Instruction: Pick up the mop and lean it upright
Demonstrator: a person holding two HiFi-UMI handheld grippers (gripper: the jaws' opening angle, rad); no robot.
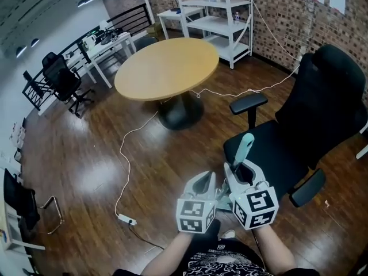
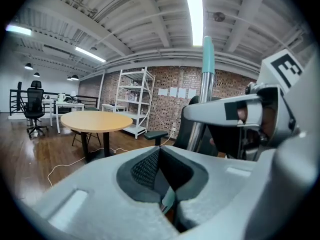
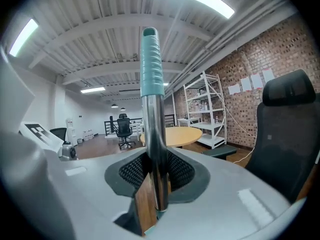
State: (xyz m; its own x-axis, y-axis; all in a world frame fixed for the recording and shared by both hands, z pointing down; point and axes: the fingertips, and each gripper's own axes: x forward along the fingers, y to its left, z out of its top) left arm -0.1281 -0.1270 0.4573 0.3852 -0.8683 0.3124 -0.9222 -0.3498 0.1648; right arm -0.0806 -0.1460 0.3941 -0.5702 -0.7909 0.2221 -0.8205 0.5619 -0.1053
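The mop's handle (image 1: 245, 145) is a metal pole with a teal ribbed grip at its top. It stands nearly upright in front of the black office chair (image 1: 313, 119). My right gripper (image 1: 240, 168) is shut on the pole just below the teal grip. In the right gripper view the pole (image 3: 151, 69) rises between the mesh pads of my right gripper (image 3: 156, 179). My left gripper (image 1: 202, 183) is close beside it on the left, jaws together with nothing held. In the left gripper view of my left gripper (image 2: 160, 176), the pole (image 2: 206, 84) is off to the right. The mop head is hidden.
A round wooden table (image 1: 167, 68) stands ahead on the wood floor. Behind it is a white shelf unit (image 1: 215, 16) against the brick wall. A white cable runs to a power strip (image 1: 127, 218) on the floor at the left. Desks and a black chair (image 1: 63, 79) stand at the far left.
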